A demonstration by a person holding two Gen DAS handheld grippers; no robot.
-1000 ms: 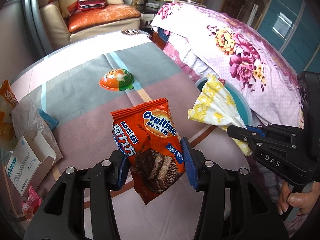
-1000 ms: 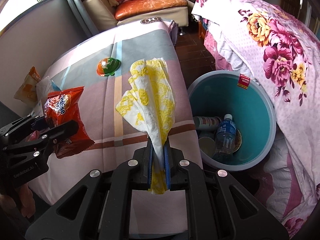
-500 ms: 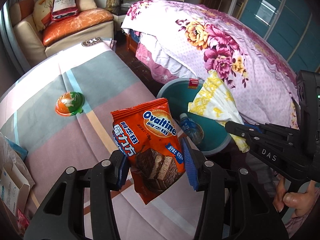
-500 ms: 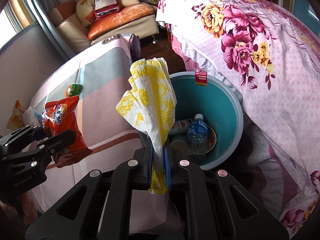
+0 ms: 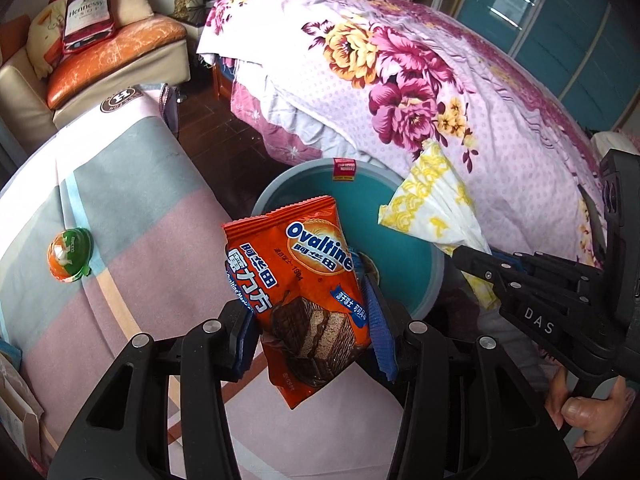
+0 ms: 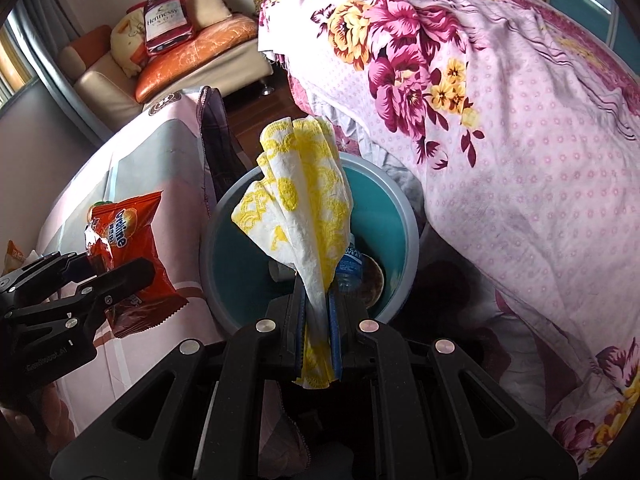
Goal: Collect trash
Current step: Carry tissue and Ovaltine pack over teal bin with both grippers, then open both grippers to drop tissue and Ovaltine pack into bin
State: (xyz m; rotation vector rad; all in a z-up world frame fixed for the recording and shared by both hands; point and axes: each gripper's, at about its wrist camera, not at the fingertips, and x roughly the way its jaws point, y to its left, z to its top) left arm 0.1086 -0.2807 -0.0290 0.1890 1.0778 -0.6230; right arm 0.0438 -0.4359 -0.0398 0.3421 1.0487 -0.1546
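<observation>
On the left we see a small orange-and-green dome-shaped plastic cup (image 5: 69,255) lying on the pink, grey and blue striped cloth of the table (image 5: 132,184). Our left gripper (image 5: 308,332) has its blue pads pressed on the lower half of an orange Ovaltine wafer packet (image 5: 304,280), jaws partly apart around it; the packet hangs over the table's edge, in front of the round teal plastic bin (image 6: 384,216). A blue-capped plastic bottle (image 6: 350,266) lies inside the bin. Further right, our right gripper (image 6: 316,312) is nearly closed, pinching a crumpled white tissue with a yellow lace pattern (image 6: 304,200) above the bin's mouth. Beside the bin rises a bed under a lilac floral quilt (image 6: 520,168).
</observation>
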